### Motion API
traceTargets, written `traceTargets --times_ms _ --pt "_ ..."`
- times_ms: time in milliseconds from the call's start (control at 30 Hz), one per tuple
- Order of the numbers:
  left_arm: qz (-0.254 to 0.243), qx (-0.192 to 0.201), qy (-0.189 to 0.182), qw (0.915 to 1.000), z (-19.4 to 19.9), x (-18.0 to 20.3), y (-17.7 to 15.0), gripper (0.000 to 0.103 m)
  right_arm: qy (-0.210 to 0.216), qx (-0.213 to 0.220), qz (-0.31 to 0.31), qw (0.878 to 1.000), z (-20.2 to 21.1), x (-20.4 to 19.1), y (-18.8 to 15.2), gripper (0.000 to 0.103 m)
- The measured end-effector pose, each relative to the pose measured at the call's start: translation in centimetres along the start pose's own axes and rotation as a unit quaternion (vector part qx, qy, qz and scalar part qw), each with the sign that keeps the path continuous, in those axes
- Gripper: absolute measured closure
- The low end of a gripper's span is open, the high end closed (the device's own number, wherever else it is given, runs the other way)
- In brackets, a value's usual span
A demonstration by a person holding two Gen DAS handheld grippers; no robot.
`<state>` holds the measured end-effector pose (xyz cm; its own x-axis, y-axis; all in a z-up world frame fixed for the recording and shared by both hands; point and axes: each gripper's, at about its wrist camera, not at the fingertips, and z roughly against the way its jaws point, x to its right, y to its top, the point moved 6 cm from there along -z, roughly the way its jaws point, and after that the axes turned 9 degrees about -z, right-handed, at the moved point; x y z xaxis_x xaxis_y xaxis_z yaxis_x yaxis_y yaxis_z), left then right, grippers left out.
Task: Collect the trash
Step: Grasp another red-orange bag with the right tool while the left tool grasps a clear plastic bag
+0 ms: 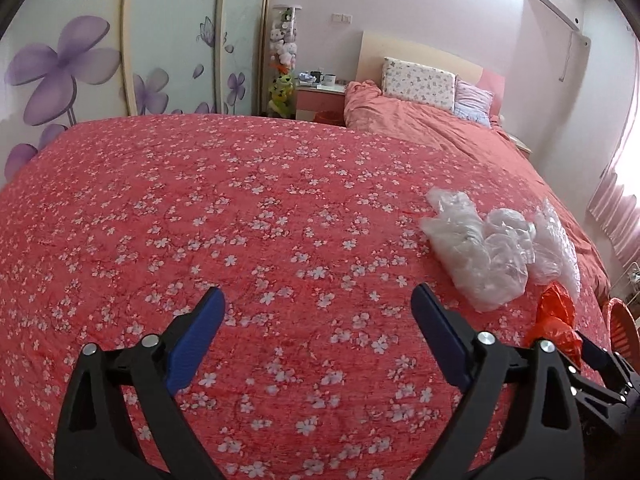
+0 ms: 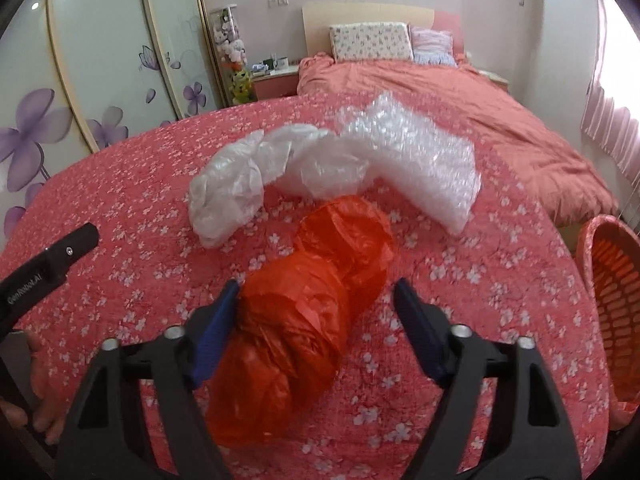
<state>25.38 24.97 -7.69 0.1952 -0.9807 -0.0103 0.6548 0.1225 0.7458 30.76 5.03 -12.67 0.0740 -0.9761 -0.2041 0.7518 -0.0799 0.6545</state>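
Note:
A crumpled orange plastic bag (image 2: 340,240) lies on the red floral bedspread (image 2: 480,280) between the jaws of my right gripper (image 2: 316,286). The left pad touches the bag and the right pad stands apart from it, so the gripper is open. Beyond it lie a clear plastic bag (image 2: 236,184), a second clear bag (image 2: 328,164) and a sheet of bubble wrap (image 2: 420,152). My left gripper (image 1: 316,292) is open over bare bedspread with nothing between its fingers. From the left wrist, the clear bags (image 1: 472,256) and the orange bag (image 1: 554,320) lie to the right.
An orange plastic basket (image 2: 612,288) stands past the bed's right edge. At the far end are a bunched pink duvet (image 2: 440,92), pillows (image 2: 372,40) and a bedside table (image 2: 276,76). Wardrobe doors with purple flowers (image 1: 80,68) run along the left.

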Motion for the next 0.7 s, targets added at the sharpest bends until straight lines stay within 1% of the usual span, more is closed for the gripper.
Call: traceTargets --times_ms 67,100,167,267,300,333,367,500,633,667,700 --pt "-0.004 0.0 -0.002 1.0 -0.2 0.5 0.0 0.009 -0.001 -0.001 0.001 1.0 -0.1 0.4 0.0 0.045" --pt "-0.007 -0.002 -0.006 0.9999 -0.3 0.9 0.0 0.008 -0.001 -0.001 0.004 1.0 0.0 0.6 0.0 0.047" --pt "-0.01 -0.007 -0.016 0.9998 -0.6 1.6 0.2 0.008 -0.005 0.004 0.008 1.0 0.3 1.0 0.0 0.057" --pt "-0.013 -0.016 -0.038 0.9991 -1.0 3.4 0.4 0.008 -0.019 0.02 0.008 1.0 1.2 2.4 -0.1 0.06" --pt "-0.014 -0.019 -0.048 0.9986 -1.1 4.0 0.5 0.008 -0.022 0.023 0.005 0.999 1.4 2.9 0.0 0.06" --pt "-0.015 -0.021 -0.065 0.9975 -1.3 4.9 0.8 0.008 -0.027 0.028 0.0 0.999 1.8 3.8 0.0 0.061" --pt "-0.017 -0.019 -0.07 0.9972 -1.3 5.6 1.1 0.008 -0.031 0.032 -0.004 0.999 2.1 4.6 0.1 0.061" --pt "-0.036 -0.011 -0.064 0.9972 -2.0 8.1 2.5 0.008 -0.044 0.042 -0.031 0.998 3.2 7.8 0.6 0.061" --pt "-0.025 -0.016 -0.062 0.9977 -3.8 9.1 4.6 0.009 -0.05 0.054 -0.048 0.996 4.1 10.0 1.1 0.061" --pt "-0.024 -0.019 -0.06 0.9977 -4.4 9.4 4.9 0.01 -0.051 0.056 -0.048 0.996 4.2 10.1 1.1 0.061" --pt "-0.025 -0.022 -0.058 0.9977 -4.8 9.5 5.1 0.013 -0.051 0.058 -0.047 0.996 4.3 10.4 1.1 0.061"
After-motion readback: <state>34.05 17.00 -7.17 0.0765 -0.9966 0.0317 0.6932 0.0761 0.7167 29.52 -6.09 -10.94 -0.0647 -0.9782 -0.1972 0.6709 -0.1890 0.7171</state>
